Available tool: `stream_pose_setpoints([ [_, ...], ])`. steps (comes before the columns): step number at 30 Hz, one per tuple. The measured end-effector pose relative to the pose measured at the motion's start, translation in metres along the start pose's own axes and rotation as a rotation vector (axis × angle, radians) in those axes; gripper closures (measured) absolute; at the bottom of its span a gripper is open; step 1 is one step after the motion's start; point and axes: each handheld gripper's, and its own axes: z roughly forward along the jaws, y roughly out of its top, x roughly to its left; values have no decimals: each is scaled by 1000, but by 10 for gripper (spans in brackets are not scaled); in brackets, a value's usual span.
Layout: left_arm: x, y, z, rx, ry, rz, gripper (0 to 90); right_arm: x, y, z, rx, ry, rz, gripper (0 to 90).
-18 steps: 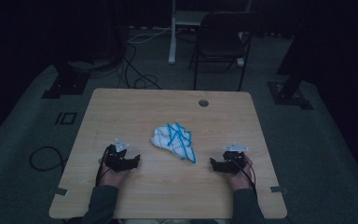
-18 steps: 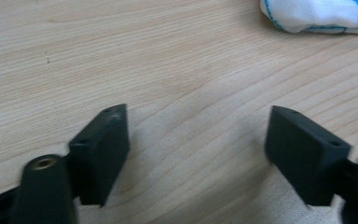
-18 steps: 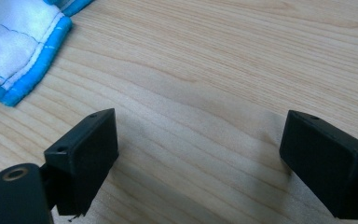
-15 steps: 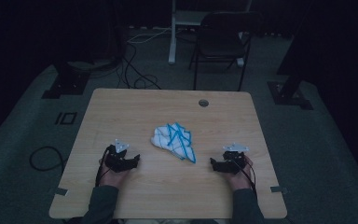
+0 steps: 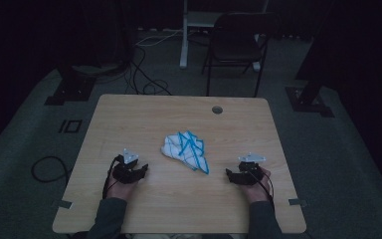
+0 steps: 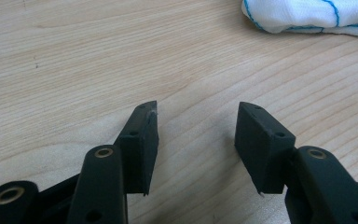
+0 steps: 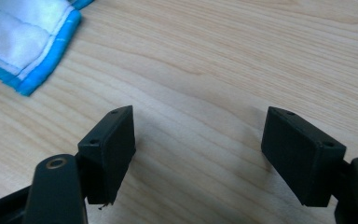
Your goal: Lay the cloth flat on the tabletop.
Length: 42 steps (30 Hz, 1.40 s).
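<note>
White cloth (image 5: 185, 149) with bright blue edging lies crumpled near the middle of the pale wooden table (image 5: 129, 114), and that is where we are looking. We hold the left gripper (image 5: 138, 170) low over the near left part of the tabletop, its jaws spread apart with nothing but bare wood grain between them. In the left gripper view, we see the cloth (image 6: 307, 16) up at the far right corner, well clear of the jaw tips. On the other side, we have the right gripper (image 5: 235, 175) at the near right, jaws likewise parted and gripping nothing. In the right gripper view, a blue-hemmed corner of the cloth (image 7: 25, 39) sits at the upper left, apart from the jaws. From above, we see the cloth between the two grippers and a little farther from us, touching neither. Beyond the table stands a dark chair (image 5: 238, 47) on the grey floor.
</note>
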Motion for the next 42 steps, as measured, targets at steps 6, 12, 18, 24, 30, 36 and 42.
stream_pose_setpoints([
  [6,-5,5,0,24,-46,11,578,6,1,-3,2,31,-36,468],
  [12,-14,20,-4,-3,-87,29,599,9,1,-4,-7,46,-36,602],
  [18,-25,35,-4,-17,-114,68,601,16,2,-4,-8,56,-47,628],
  [24,-43,54,1,-36,-156,102,624,25,4,-6,-35,63,-67,659],
  [30,-62,71,16,-24,-171,163,667,38,7,-9,-67,91,-105,673],
  [36,-72,78,32,6,-167,177,643,49,10,-8,-79,108,-138,688],
  [42,-77,82,43,26,-166,175,616,59,12,-8,-96,125,-158,682],
])
